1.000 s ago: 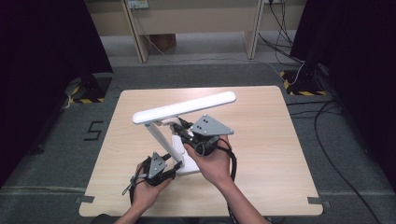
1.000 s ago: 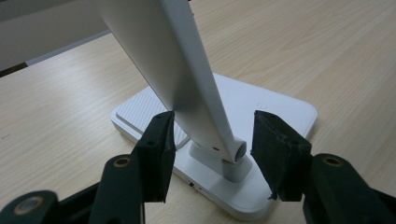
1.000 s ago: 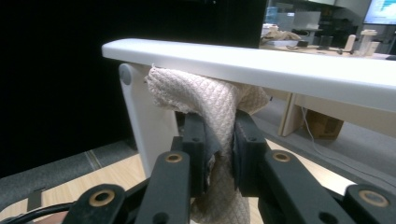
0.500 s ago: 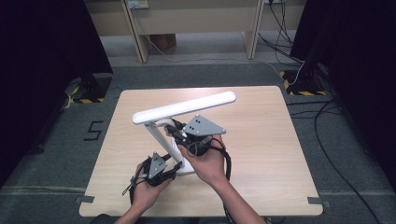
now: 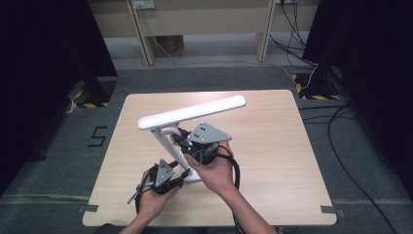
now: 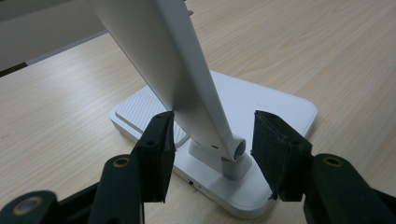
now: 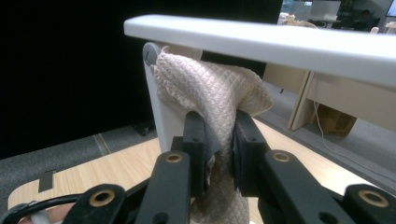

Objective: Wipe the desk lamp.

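Lamp head (image 5: 192, 111) and stem (image 5: 164, 145) block the middle; table (image 5: 272, 146) right seems open

A light wooden table with rounded corners (image 5: 272, 161) stands in the middle of a grey carpet floor (image 5: 370, 195). Bits of grey tape (image 5: 329, 210) lie on the carpet at its near corners. A black number five (image 5: 97, 136) is marked on the floor to the left of the table. Tall black curtains (image 5: 44, 63) hang on both sides and make those sides dark. At the back there is a pale wooden bench with two legs (image 5: 204, 22), and a brown cardboard box (image 5: 170, 44) sits under it. Black cables (image 5: 341, 131) trail over the floor on the right. Yellow and black striped tape (image 5: 311, 95) lies near both far corners of the table.
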`<state>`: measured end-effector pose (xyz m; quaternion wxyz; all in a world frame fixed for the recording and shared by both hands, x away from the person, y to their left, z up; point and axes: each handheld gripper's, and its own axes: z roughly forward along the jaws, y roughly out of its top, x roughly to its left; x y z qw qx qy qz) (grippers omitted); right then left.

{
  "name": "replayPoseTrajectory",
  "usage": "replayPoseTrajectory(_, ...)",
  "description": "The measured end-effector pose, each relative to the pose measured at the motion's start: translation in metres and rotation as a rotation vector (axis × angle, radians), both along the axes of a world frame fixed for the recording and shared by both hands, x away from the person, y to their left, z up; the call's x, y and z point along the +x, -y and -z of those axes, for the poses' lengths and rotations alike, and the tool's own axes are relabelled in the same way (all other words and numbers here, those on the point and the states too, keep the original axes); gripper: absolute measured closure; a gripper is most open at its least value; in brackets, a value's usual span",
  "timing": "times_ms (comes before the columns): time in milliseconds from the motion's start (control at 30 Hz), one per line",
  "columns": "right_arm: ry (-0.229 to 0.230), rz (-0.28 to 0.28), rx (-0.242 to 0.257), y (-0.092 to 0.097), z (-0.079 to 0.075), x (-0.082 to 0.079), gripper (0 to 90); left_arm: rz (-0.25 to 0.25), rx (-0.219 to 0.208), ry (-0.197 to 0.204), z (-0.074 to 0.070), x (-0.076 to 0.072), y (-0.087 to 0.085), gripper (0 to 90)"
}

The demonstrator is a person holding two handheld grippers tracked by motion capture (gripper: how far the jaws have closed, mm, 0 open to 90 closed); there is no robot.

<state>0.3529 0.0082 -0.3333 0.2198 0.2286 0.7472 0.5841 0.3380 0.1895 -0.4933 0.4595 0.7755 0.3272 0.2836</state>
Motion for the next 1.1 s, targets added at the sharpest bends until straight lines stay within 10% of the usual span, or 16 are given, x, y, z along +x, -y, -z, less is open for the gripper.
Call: replayPoseTrajectory(1100,-0.027,-0.043,-0.055,-0.002,0.011,-0.003,78.3,0.003,0.021,0.012,0.000,0.000,0.000,48.4)
